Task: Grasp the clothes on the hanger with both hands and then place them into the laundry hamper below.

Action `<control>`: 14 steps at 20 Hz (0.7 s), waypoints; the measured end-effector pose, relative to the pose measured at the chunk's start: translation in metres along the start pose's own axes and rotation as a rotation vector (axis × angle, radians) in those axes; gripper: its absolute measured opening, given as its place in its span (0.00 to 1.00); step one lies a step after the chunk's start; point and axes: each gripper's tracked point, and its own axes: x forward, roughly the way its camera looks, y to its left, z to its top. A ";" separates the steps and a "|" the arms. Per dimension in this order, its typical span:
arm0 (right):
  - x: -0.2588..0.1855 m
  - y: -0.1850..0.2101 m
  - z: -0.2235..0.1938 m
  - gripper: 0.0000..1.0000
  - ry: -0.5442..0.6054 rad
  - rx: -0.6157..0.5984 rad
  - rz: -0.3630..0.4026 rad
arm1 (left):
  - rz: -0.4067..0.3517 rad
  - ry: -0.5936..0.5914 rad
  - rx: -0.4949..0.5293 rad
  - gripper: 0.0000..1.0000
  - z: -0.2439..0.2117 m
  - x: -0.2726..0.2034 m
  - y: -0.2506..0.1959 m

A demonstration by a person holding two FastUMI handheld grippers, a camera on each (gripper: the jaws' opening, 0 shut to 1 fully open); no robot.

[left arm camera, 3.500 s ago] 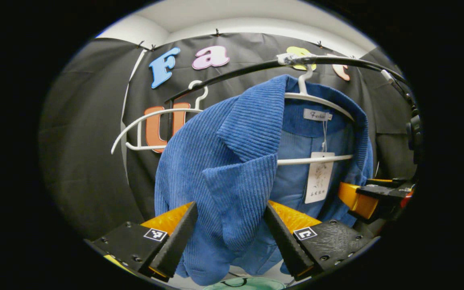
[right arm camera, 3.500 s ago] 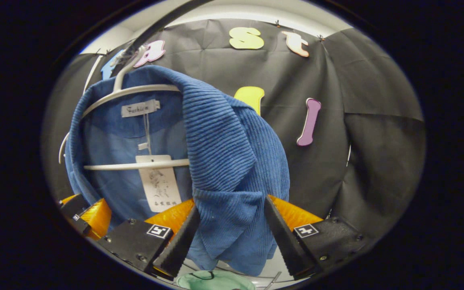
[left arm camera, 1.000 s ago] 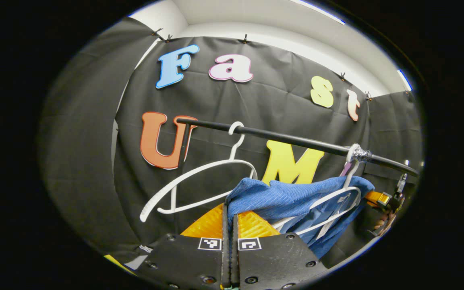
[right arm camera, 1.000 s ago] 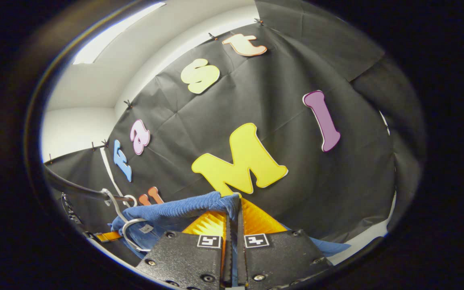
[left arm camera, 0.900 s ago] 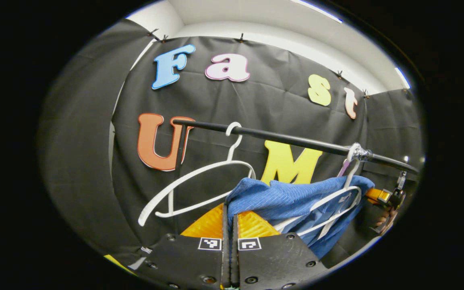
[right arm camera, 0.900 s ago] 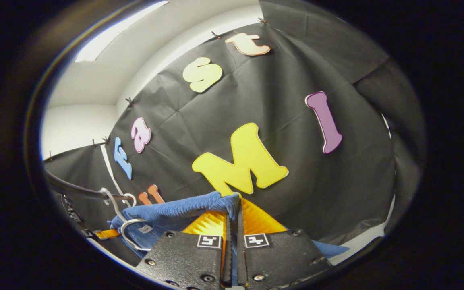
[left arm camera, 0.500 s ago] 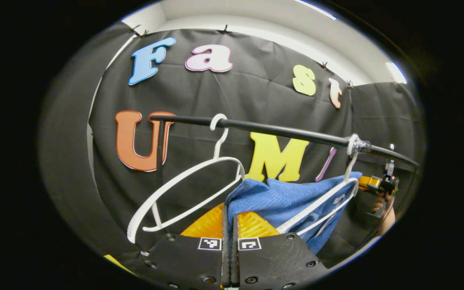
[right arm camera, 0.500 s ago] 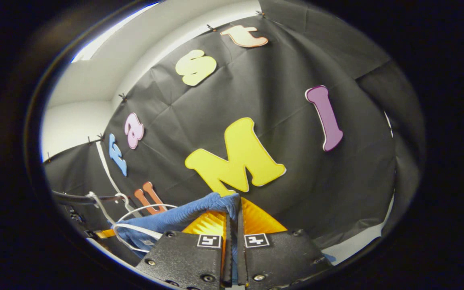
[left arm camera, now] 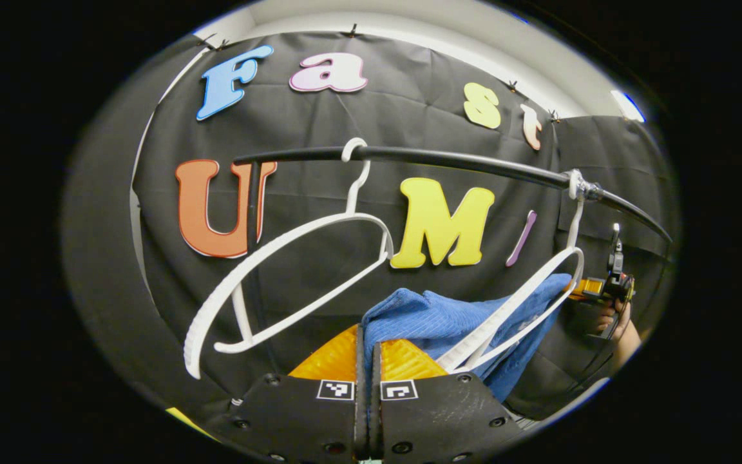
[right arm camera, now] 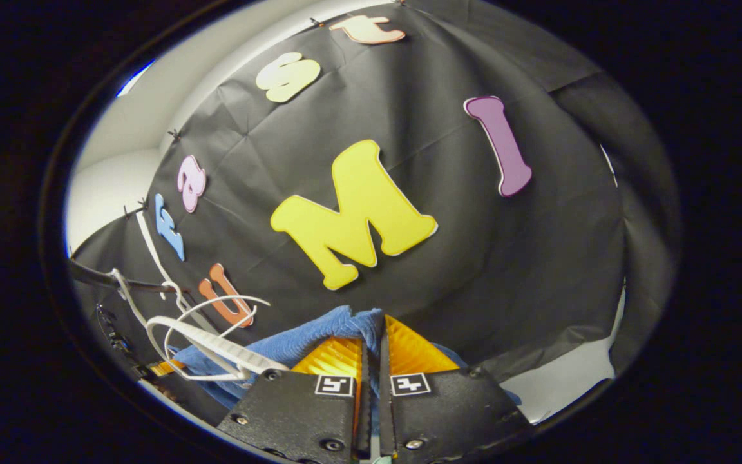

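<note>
My left gripper (left arm camera: 366, 330) is shut on a fold of the blue corduroy jacket (left arm camera: 448, 316). The cloth stretches to the right, toward the other gripper (left arm camera: 593, 288) and the hand (left arm camera: 616, 322) holding it. A white hanger (left arm camera: 525, 296) hooked on the black rail (left arm camera: 461, 161) slants across the front of the jacket. In the right gripper view, my right gripper (right arm camera: 373, 332) is shut on the jacket (right arm camera: 287, 345) too. There the cloth runs left, under the same tilted hanger (right arm camera: 207, 341).
A second, bare white hanger (left arm camera: 294, 258) hangs on the rail to the left, close above my left gripper. The rail's upright post (left arm camera: 252, 219) stands at its left end. The rail (right arm camera: 91, 276) also shows at the left edge of the right gripper view.
Both grippers, open around the lapels 3.5 s ago, are shut on the jacket. Over the last second they sank below the rail, and the jacket slid down the swinging hanger.
</note>
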 end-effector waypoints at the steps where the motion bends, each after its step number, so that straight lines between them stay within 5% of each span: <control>1: 0.001 -0.004 -0.009 0.08 0.011 0.003 -0.011 | 0.006 0.006 -0.002 0.01 -0.006 0.000 0.002; 14: -0.014 -0.035 -0.145 0.08 0.166 0.036 -0.184 | 0.075 0.137 -0.095 0.06 -0.115 -0.040 0.006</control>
